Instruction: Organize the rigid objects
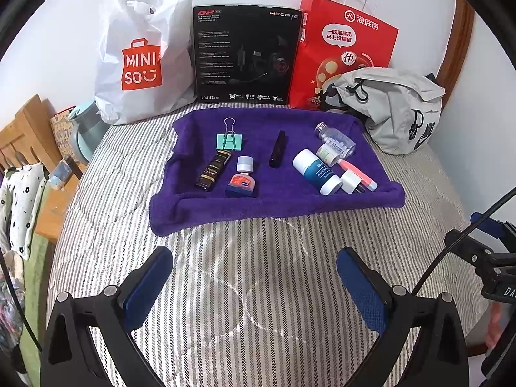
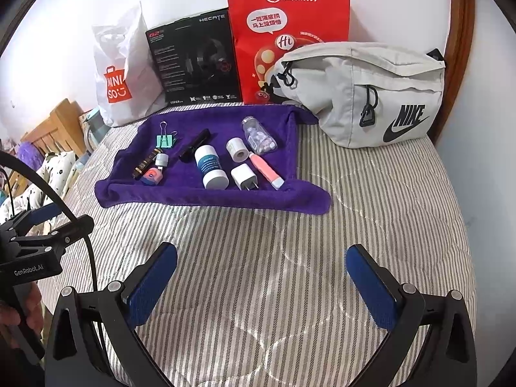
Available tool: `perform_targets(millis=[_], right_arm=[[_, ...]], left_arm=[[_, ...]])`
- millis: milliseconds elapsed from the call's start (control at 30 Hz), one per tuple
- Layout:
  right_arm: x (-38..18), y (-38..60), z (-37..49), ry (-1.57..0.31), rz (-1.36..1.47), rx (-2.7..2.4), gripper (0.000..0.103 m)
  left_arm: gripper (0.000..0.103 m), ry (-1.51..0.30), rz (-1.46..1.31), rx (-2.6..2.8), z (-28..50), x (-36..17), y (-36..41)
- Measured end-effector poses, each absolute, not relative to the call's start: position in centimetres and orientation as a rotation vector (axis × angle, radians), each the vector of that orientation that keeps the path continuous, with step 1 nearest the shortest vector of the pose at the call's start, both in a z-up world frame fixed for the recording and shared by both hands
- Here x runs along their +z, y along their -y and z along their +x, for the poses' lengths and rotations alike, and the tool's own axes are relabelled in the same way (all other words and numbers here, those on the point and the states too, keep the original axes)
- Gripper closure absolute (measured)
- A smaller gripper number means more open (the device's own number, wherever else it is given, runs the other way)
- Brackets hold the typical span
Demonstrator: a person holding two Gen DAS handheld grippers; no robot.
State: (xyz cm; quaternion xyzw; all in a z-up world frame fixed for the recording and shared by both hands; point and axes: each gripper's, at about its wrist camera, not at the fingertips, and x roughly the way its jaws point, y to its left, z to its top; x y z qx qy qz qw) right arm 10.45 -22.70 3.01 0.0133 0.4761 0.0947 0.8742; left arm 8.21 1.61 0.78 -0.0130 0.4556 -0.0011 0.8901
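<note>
Both tools hang over the striped bedcover (image 1: 258, 290), and both are empty: the left gripper (image 1: 254, 277) has its blue pads spread wide with only quilt between them, and the right gripper (image 2: 262, 279) shows the same wide gap, touching nothing. Ahead of both, well beyond the fingertips, lies the purple towel (image 2: 206, 198) with the small items spread on it. From the right tool's view, straight ahead is the white-and-blue bottle (image 2: 210, 166) lying on its side, with a white charger plug (image 2: 244, 176) just beside it and a pink-and-white tube (image 2: 266, 169) to the right of that. Further back sit a white tape roll (image 2: 237, 149) and a clear jar of pills (image 2: 259, 135), tipped over. Off to the left of the bottle there's a slim black tube (image 2: 194, 145), a little orange bottle with a grey cap (image 2: 155, 170), a black-and-gold tube (image 2: 146, 163) touching it, and a green binder clip (image 2: 166, 139) at the far corner. Beyond the towel, a grey Nike bag (image 2: 364, 93) slumps on the right, next to a red paper bag (image 2: 287, 42), a black box (image 2: 193, 58) and a white Miniso bag (image 2: 124, 71) against the wall.
</note>
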Motion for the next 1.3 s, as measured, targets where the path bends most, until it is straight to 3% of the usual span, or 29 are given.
perform_targets(millis=[1300], right_arm=[[2.98, 22.53, 10.32, -0.993, 0.025, 0.207, 0.0]], left_arm=[[0.0, -0.958, -0.024, 0.002, 8.06, 0.57, -1.81]])
